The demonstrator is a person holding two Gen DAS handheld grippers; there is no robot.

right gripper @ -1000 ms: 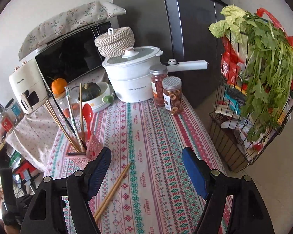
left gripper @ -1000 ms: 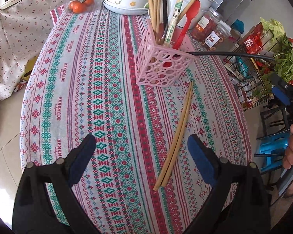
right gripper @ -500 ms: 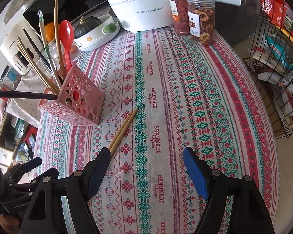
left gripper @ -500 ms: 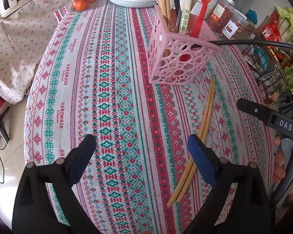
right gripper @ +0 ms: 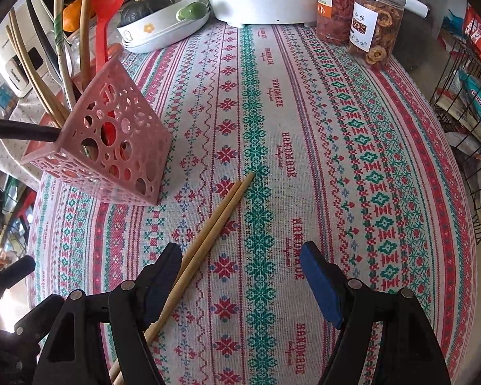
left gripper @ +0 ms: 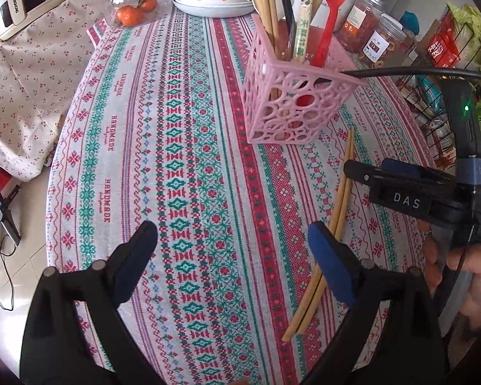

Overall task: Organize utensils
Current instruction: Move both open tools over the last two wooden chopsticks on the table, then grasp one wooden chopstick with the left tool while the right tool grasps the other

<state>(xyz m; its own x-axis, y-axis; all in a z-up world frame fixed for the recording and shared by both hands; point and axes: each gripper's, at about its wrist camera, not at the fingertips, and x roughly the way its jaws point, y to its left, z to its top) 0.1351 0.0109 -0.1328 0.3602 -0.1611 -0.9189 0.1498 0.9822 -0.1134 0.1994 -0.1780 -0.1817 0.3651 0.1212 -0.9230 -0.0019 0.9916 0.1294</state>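
Left wrist view shows the left gripper (left gripper: 231, 240) with its jaws wide apart and nothing between them, above the patterned tablecloth (left gripper: 163, 147). The pair of wooden chopsticks (left gripper: 330, 224) lies flat on the cloth, close to the pink holder (left gripper: 291, 102), and now passes just beside the right fingertip (left gripper: 320, 240), nearer than half a second ago. The right gripper (left gripper: 397, 179) has come further into this view, above the chopsticks. In the right wrist view, the right gripper (right gripper: 240, 266) is lower and closer to the cloth than before, jaws open and empty; the chopsticks (right gripper: 218, 218) now run along the inside of its left fingertip (right gripper: 168, 263). The holder (right gripper: 109, 141) has chopsticks and a red spoon (right gripper: 107, 6) standing in it.
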